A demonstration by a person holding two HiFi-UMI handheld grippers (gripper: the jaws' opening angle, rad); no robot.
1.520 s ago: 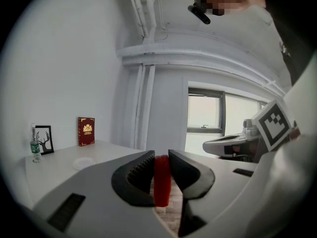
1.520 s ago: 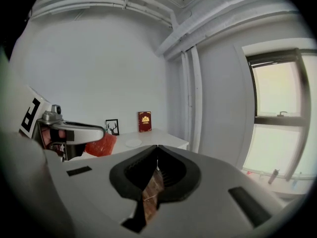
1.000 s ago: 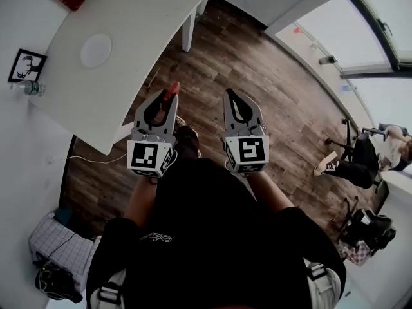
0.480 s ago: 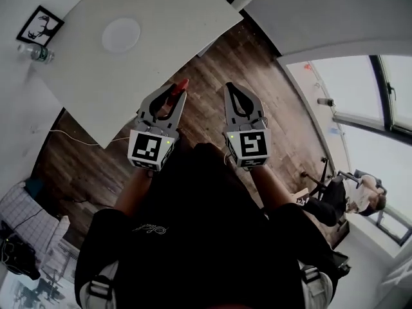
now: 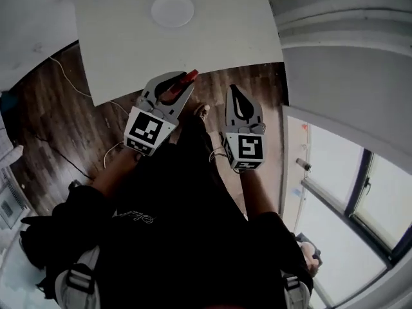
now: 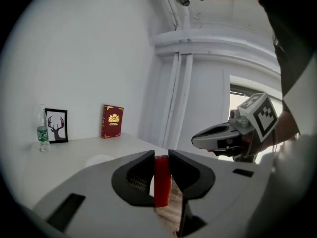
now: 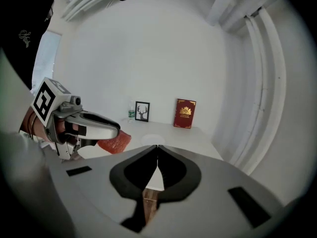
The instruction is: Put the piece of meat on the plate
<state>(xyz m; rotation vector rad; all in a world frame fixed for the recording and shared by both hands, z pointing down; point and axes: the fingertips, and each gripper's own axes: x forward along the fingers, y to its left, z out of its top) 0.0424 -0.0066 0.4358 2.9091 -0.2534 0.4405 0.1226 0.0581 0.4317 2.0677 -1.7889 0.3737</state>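
Observation:
My left gripper [image 5: 187, 81] is shut on a red slab of meat [image 5: 189, 77], which stands upright between its jaws [image 6: 162, 180] and hangs just over the white table's near edge. The round white plate [image 5: 172, 9] lies far back on the table [image 5: 129, 50]; in the left gripper view the plate [image 6: 99, 160] shows faintly, and in the right gripper view the plate [image 7: 153, 140] lies ahead. My right gripper [image 5: 235, 93] is shut on nothing, held over the wooden floor beside the left one, with its jaw tips [image 7: 157, 147] touching. It sees the meat [image 7: 115, 143] at its left.
A framed deer picture [image 6: 56, 125], a water bottle [image 6: 42, 131] and a red book [image 6: 112, 121] stand at the table's far side against the wall. White pipes [image 6: 178, 93] run up the corner. A window [image 5: 341, 198] lies to the right. A cable [image 5: 67, 82] trails on the floor.
The person has turned to face the table. Both grippers have come up to its near edge, the left still shut on the meat, the right still shut.

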